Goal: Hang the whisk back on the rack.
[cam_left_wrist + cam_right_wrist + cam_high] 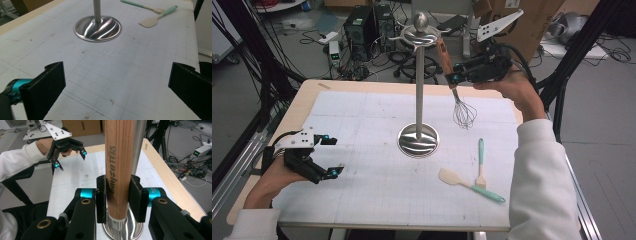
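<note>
A lab: computer towers (368, 25), tangled cables (242, 55) and cardboard boxes (532, 25) crowd the frame's top.

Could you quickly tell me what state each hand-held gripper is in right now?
Left hand-held gripper: open, holding nothing.
Right hand-held gripper: closed on the wooden-handled wire whisk.

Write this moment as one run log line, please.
right gripper: shut on whisk handle, near stand top | left gripper: open, above table | spatula, fork: on table
</note>
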`<state>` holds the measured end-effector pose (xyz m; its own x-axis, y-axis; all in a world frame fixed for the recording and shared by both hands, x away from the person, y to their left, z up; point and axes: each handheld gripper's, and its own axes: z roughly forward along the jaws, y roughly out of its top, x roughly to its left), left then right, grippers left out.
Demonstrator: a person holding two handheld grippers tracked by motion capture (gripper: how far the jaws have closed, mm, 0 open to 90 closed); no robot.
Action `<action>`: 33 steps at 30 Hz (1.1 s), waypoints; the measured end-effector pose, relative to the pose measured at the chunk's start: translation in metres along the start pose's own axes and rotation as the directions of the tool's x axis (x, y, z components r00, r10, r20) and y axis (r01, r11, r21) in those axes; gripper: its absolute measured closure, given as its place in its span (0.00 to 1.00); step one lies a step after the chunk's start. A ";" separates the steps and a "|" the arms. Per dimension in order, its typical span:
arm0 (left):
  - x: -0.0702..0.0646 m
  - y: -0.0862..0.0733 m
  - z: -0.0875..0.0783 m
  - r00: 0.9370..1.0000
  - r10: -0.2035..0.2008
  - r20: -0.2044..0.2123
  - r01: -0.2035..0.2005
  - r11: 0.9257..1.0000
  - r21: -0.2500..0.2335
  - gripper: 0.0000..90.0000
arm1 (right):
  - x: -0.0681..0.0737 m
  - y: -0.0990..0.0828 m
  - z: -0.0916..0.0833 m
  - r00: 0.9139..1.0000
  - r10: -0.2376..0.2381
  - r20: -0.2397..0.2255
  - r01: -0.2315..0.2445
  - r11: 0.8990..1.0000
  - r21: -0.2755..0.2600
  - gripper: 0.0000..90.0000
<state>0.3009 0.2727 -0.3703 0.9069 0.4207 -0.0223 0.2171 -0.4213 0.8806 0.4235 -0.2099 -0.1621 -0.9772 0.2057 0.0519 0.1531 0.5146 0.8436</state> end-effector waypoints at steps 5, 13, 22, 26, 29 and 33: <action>0.000 0.000 0.001 1.000 0.000 -0.001 0.001 1.000 0.006 0.02 | -0.001 -0.001 0.002 1.000 -0.001 0.012 0.001 1.000 -0.008 0.76; 0.001 0.000 0.000 1.000 0.001 -0.003 -0.001 1.000 0.003 0.02 | -0.001 -0.001 0.005 0.999 0.018 0.030 -0.018 1.000 0.000 0.69; 0.001 0.000 0.000 1.000 0.003 -0.004 -0.003 1.000 0.006 0.02 | 0.003 -0.004 -0.010 0.995 0.046 0.091 -0.045 0.999 -0.009 0.22; 0.000 0.000 0.000 1.000 0.003 0.001 -0.003 1.000 0.003 0.02 | 0.006 -0.006 -0.018 0.993 0.066 0.095 -0.064 0.998 -0.019 0.09; 0.000 0.000 0.000 1.000 0.005 0.004 -0.005 1.000 0.002 0.02 | 0.008 -0.007 -0.021 0.992 0.070 0.106 -0.069 0.997 -0.018 0.00; 0.000 0.000 0.000 1.000 0.006 0.003 -0.006 1.000 0.001 0.02 | 0.011 -0.007 -0.025 0.989 0.072 0.126 -0.073 0.997 0.007 0.00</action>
<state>0.3005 0.2725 -0.3703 0.9094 0.4156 -0.0182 0.2117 -0.4248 0.8802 0.4082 -0.2325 -0.1541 -0.9376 0.3449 0.0447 0.2253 0.5043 0.8336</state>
